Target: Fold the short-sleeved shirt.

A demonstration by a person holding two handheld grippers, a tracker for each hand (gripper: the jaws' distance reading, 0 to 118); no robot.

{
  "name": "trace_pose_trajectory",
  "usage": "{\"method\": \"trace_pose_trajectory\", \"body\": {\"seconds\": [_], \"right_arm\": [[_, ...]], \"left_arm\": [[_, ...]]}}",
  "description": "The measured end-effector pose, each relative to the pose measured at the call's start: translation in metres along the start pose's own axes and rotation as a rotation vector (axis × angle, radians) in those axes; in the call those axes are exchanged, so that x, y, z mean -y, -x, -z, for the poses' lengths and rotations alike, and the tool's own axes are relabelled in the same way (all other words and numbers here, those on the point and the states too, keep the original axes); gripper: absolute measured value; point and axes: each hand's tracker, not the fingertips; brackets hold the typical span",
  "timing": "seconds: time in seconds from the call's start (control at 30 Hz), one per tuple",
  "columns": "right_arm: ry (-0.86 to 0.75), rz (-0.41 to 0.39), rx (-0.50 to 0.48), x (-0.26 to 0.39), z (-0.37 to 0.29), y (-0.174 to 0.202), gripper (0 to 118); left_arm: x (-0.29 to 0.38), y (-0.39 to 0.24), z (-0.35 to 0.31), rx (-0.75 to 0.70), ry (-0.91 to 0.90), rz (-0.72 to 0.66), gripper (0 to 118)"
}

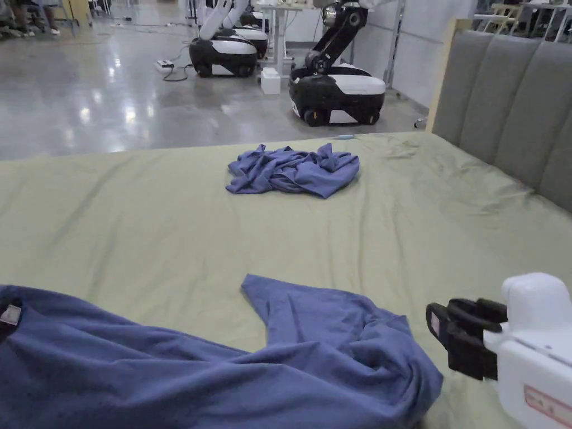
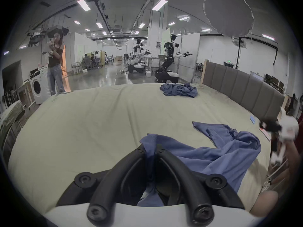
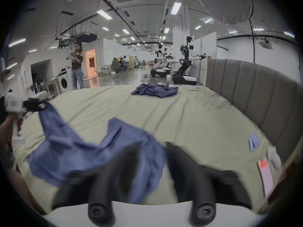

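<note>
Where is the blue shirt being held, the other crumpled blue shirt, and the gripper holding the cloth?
near shirt [image 1: 313,357], head view, on its spread body.
far shirt [image 1: 296,170], head view, middle of the crumpled heap.
left gripper [image 2: 151,150], left gripper view, between its tips, pinching cloth.

Even, cool light falls from ceiling strip lamps [image 2: 83,4] — it glares off the polished floor [image 1: 111,106]. Both gripper views bulge, dark at the rim; the right gripper view is motion-blurred.

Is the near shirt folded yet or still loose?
Loose: the near blue shirt lies rumpled on the bed sheet, one edge pinched by the left gripper.
</note>
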Motion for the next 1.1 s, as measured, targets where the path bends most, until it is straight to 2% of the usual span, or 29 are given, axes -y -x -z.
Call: {"method": "trace_pose_trajectory", "body": {"seconds": [0.03, 0.07, 0.13, 0.17, 0.27, 0.3, 0.33, 0.4, 0.43, 0.47, 0.5, 0.53, 0.57, 0.63, 0.73, 0.8, 0.87, 0.97, 1.1], "right_arm": [[0.056, -0.041, -0.023, -0.015, 0.026, -0.004, 106], [0.136, -0.092, -0.052, -0.027, 0.057, -0.004, 110], [0.274, -0.149, -0.159, -0.035, 0.119, -0.001, 109], [0.386, -0.173, -0.161, -0.033, 0.152, 0.005, 109], [0.548, -0.258, -0.066, -0.004, 0.211, 0.016, 109], [0.549, -0.277, -0.02, 0.007, 0.224, 0.017, 108], [0.55, -0.254, -0.04, 0.011, 0.228, 0.015, 110], [0.511, -0.128, -0.081, 0.007, 0.222, 0.001, 110], [0.518, -0.091, -0.107, 0.004, 0.214, -0.004, 97], [0.52, -0.101, -0.135, 0.001, 0.208, -0.006, 76], [0.485, -0.174, -0.134, -0.002, 0.199, -0.007, 24], [0.472, -0.198, -0.147, -0.008, 0.182, 0.003, 6], [0.459, -0.215, -0.108, -0.011, 0.169, 0.01, 6], [0.444, -0.204, -0.128, -0.019, 0.15, 0.012, 6], [0.263, -0.109, -0.101, -0.046, 0.102, 0.004, 6], [0.15, -0.005, -0.141, -0.073, 0.048, -0.007, 6], [0.049, -0.012, -0.097, -0.097, -0.002, -0.016, 6], [-0.043, 0.084, -0.097, -0.132, -0.078, -0.034, 6], [-0.169, 0.114, -0.06, -0.168, -0.159, -0.046, 6]], "left_arm": [[0.002, 0.0, -0.001, -0.001, 0.003, 0.008, 7], [0.004, 0.001, 0.001, 0.004, 0.01, 0.01, 7], [0.015, -0.017, -0.002, 0.019, 0.037, -0.001, 7], [0.021, -0.021, 0.0, 0.025, 0.046, 0.0, 7], [0.035, -0.018, 0.005, 0.036, 0.059, 0.003, 7], [0.038, -0.019, 0.006, 0.033, 0.049, -0.001, 7], [0.039, -0.019, 0.007, 0.028, 0.045, -0.008, 7], [0.044, -0.016, 0.004, 0.039, 0.042, -0.021, 7], [0.045, -0.015, 0.003, 0.04, 0.036, -0.022, 7], [0.045, -0.015, 0.003, 0.043, 0.036, -0.024, 7], [0.046, -0.014, -0.001, 0.05, 0.037, -0.024, 7], [0.046, -0.015, -0.003, 0.051, 0.032, -0.022, 7], [0.045, -0.015, -0.006, 0.053, 0.021, -0.02, 7], [0.041, -0.016, -0.019, 0.059, -0.009, -0.046, 7], [0.024, -0.014, -0.052, -0.017, -0.101, -0.029, 7], [0.006, -0.013, -0.09, -0.036, -0.187, -0.035, 7], [-0.012, -0.004, -0.127, -0.058, -0.26, -0.076, 7], [-0.041, 0.02, -0.185, -0.096, -0.351, -0.126, 7], [-0.073, 0.049, -0.253, -0.139, -0.448, -0.224, 7]]}}
